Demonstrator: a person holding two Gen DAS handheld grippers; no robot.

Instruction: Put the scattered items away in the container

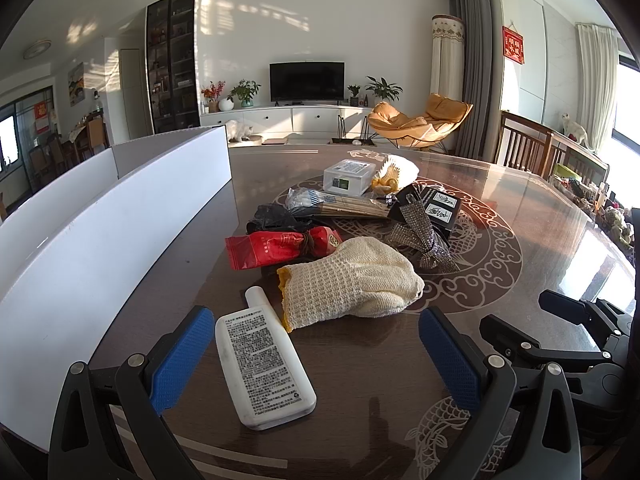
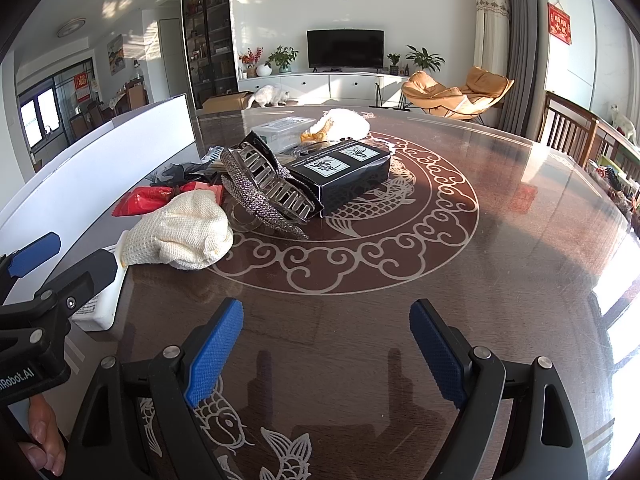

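My left gripper (image 1: 316, 356) is open low over the table, its jaws on either side of a white flat bottle (image 1: 262, 364), which lies nearer the left finger. Just beyond lies a cream knit glove (image 1: 352, 280), also in the right wrist view (image 2: 184, 232). Behind it are a red packet (image 1: 276, 248), a rhinestone hair clip (image 2: 264, 188), a black box (image 2: 344, 168), a clear plastic box (image 1: 348, 176) and chopsticks (image 1: 352, 206). The white container (image 1: 100, 232) stands to the left. My right gripper (image 2: 326, 348) is open and empty over bare table.
The round dark table (image 2: 500, 260) has a glossy fish-pattern top. A second glove (image 2: 340, 124) lies at the far side of the pile. Wooden chairs (image 2: 572, 128) stand at the right edge. A white cat (image 2: 268, 96) walks on the floor beyond.
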